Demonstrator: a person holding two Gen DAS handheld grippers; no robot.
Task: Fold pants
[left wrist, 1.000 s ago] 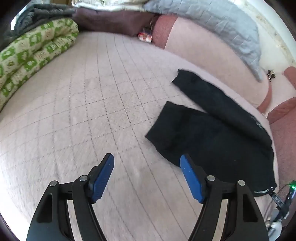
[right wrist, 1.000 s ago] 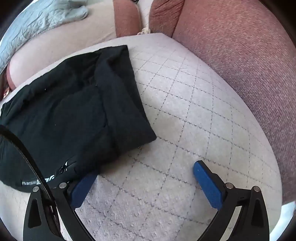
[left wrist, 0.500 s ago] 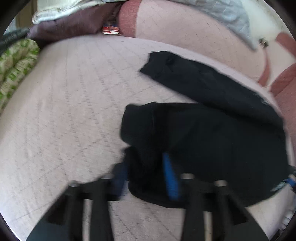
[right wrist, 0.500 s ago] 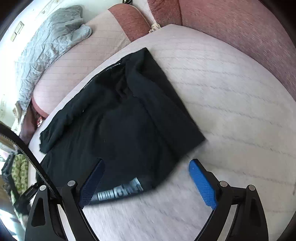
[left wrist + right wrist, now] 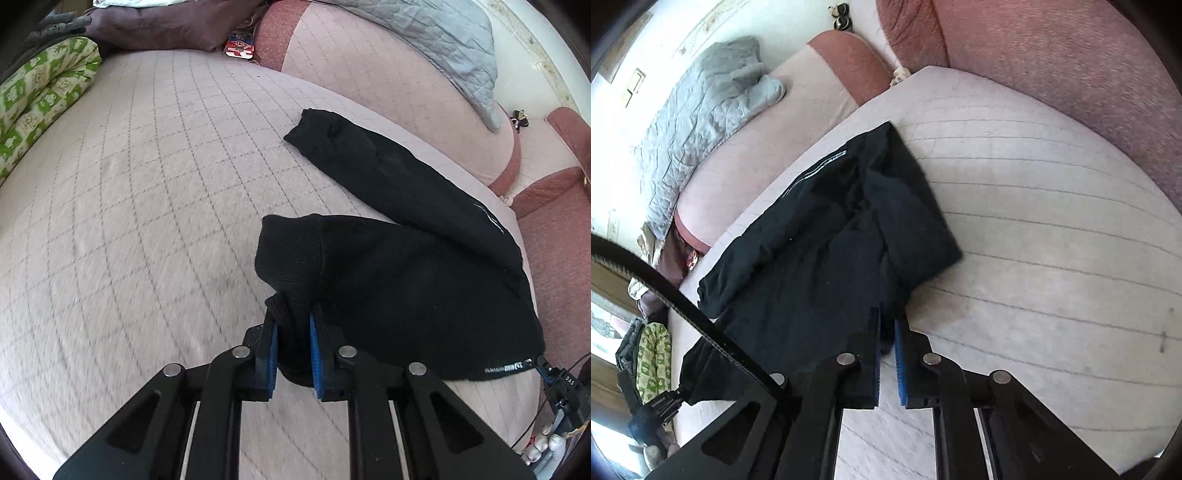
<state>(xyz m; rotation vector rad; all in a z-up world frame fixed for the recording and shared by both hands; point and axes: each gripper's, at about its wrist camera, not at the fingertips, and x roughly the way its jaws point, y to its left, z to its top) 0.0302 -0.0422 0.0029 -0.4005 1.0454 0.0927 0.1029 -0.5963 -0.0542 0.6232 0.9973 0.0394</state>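
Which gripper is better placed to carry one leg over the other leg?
Probably the left gripper: it is shut on the near leg's cuff of the black pants. The right gripper pinches the waist end.

pants hem (image 5: 291,354) hidden between jaws

The left gripper (image 5: 293,325) and right gripper (image 5: 886,332) each had their blue pads (image 5: 274,350) clamped on a fold of the pants (image 5: 388,280).
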